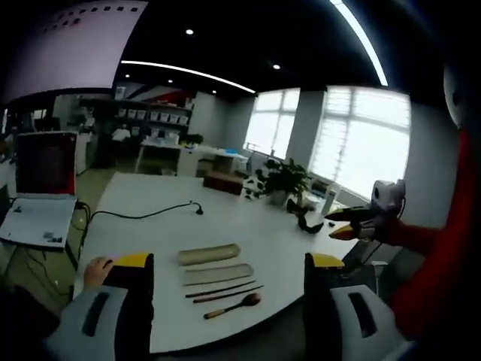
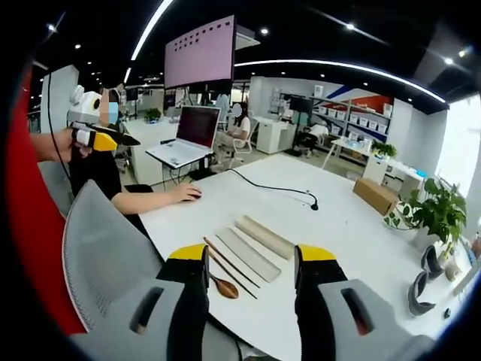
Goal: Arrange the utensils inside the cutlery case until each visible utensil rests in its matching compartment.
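Starting at the left of the left gripper view, a laptop (image 1: pixel 41 197) is seen on a side desk, and a black cable (image 1: pixel 143 214) runs across the white table (image 1: pixel 248 226). A person's hand (image 1: pixel 96 271) rests at the table's near edge, just beside the left gripper (image 1: pixel 229 263), whose yellow-tipped jaws are held wide apart with nothing between them. Between those jaws, on the table, four things are laid in a row: the case lid (image 1: pixel 208 253) farthest, then the cutlery case (image 1: pixel 218 274), then the chopsticks (image 1: pixel 224 291), and nearest the wooden spoon (image 1: pixel 233 304). All lie outside the case, close together but apart. Further right a potted plant (image 1: pixel 284 180) stands on the table, and the right gripper (image 1: pixel 342 223) is held raised in the air.

In the right gripper view, the left gripper (image 2: pixel 105 139) is seen raised at the far left, with a grey chair back (image 2: pixel 105 248) below it. The right gripper (image 2: pixel 250 259) has its jaws spread open and empty. Between them the wooden spoon (image 2: pixel 224 285), chopsticks (image 2: pixel 229 267), cutlery case (image 2: pixel 248 256) and case lid (image 2: pixel 264 237) are laid side by side. A cardboard box (image 2: pixel 374 195) and the plant (image 2: pixel 436 214) are placed at the right.
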A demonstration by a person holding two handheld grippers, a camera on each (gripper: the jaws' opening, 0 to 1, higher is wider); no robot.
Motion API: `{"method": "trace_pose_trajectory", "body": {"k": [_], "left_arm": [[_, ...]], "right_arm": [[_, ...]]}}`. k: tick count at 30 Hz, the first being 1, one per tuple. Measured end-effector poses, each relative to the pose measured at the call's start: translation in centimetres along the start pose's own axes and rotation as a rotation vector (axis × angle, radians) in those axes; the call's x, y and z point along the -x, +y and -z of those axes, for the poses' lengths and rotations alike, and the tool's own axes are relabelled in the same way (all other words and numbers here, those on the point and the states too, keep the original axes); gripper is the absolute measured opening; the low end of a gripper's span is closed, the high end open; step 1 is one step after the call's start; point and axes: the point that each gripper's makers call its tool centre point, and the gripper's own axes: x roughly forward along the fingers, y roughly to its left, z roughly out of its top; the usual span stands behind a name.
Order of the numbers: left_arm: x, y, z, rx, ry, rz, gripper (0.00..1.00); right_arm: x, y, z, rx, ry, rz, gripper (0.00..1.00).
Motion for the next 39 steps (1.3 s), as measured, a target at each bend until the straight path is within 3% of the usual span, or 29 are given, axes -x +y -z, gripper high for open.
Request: {"method": "trace_pose_trajectory", "body": {"k": [19,26,34,39], "left_arm": [[0.4,1.1,0.5,-0.017,0.019,-0.021,0.81],[0.1,0.5,0.2,-0.091,0.017,-0.024,0.83],[0.0,-0.5,0.5,-0.11,0.021,-0.03,0.84],[0.2,-0.7,0.6,-0.114,0.015,-0.059,0.84]], "right_arm": [[-0.4,1.1,-0.2,0.024,0.015,0.009,0.43],[-0.1,0.9,-0.2,0.031,0.012,0.015,0.43],[-1.5,0.9,-0.3,0.106,0.03,-0.003,0.49],[-2.6,0.8,-0.4,0.162,0.041,-0.027,0.44]]}}
